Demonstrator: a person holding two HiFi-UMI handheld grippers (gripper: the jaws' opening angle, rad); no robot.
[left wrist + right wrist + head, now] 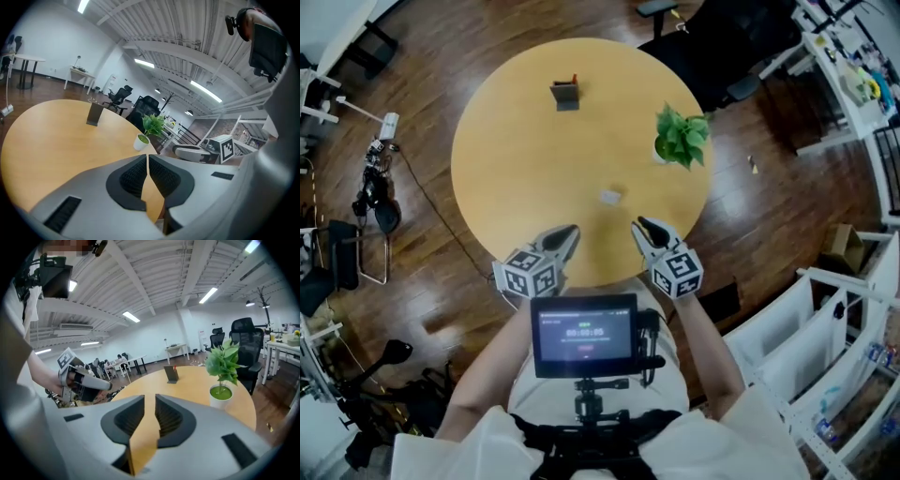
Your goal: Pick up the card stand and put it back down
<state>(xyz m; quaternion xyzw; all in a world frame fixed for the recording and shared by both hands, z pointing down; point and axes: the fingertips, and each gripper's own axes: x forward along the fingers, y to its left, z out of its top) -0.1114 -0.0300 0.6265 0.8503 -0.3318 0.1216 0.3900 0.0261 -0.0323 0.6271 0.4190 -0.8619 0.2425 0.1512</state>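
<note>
Where the dark wooden floor (422, 272) shows all around, a big round table (516, 178) with a light wood top stands in the middle. A person stands at its near edge with a small screen (584, 334) at the chest and a gripper in each hand. The left gripper (569, 234) hangs over the near edge of the table, left of the other one. Its jaws are closed tip to tip with nothing in them. The right gripper (643, 228) hangs just beside it on the right. Its jaws are open a little way, and only the table top shows through the gap. A green plant (680, 139) in a white pot sits near the right edge of the table. The card stand (565, 94) stands upright on the far side of the table, a bit to the left, well apart from both grippers. A tiny pale thing (610, 196) lies near the middle of the table, too small to make out.
</note>
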